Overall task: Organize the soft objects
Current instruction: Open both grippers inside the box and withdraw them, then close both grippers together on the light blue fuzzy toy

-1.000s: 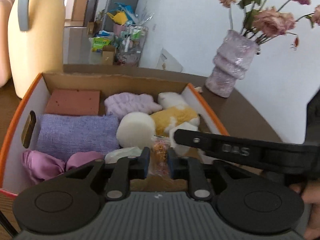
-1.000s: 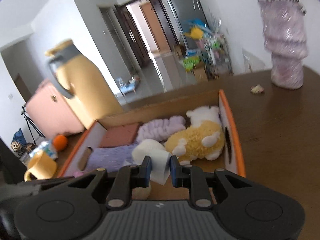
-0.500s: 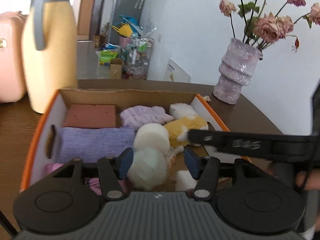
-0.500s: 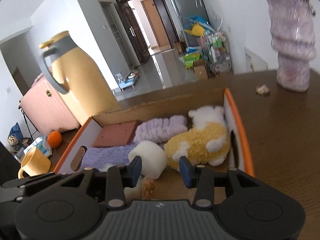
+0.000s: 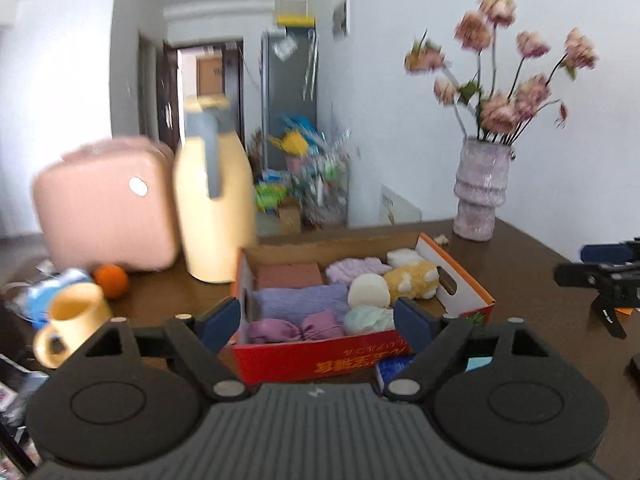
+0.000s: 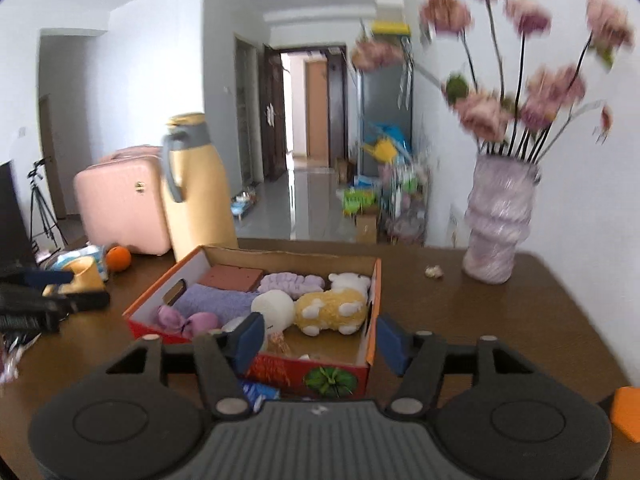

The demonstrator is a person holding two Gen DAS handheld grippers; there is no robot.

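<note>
now both grippers, left (image 5: pixel 316 320) and right (image 6: pixel 320 340), hang empty, jaws just spread wide, since soft toys sit packed in box (image 5: pixel 360 354).

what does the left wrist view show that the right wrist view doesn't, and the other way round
Only the left wrist view shows the pale green puff in the box's near corner and the right gripper at the frame's edge. Only the right wrist view shows a tripod and an orange block. Both show the box, yellow plush, purple towel, vase, jug, suitcase and orange.
</note>
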